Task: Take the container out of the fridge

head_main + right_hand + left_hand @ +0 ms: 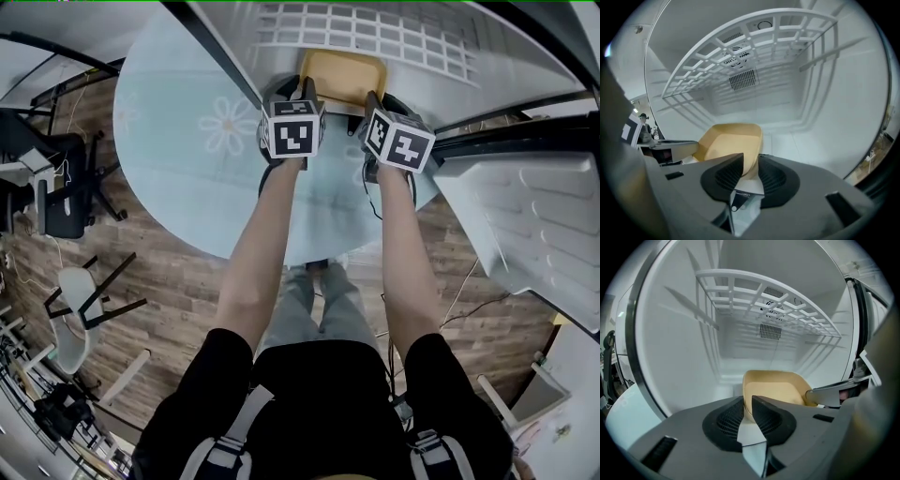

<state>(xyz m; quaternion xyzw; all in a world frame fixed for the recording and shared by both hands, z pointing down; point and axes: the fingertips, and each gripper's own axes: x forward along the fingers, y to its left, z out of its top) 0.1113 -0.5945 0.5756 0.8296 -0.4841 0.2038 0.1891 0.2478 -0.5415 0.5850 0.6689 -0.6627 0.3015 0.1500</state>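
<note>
A shallow yellow container (342, 75) sits on the white floor of the open fridge, under the wire shelf. My left gripper (305, 91) reaches in at its left side. In the left gripper view the pads (747, 400) are closed on the container's (773, 387) left wall. My right gripper (371, 99) is at the right side. In the right gripper view its jaws (751, 158) straddle the container's (729, 136) right wall, which leans on the left pad with a small gap at the other.
A white wire shelf (778, 301) spans the fridge above the container. The open fridge door (534, 234) stands at my right. A round pale blue table (187, 141) lies below my arms. Chairs (66, 197) stand on the wooden floor at the left.
</note>
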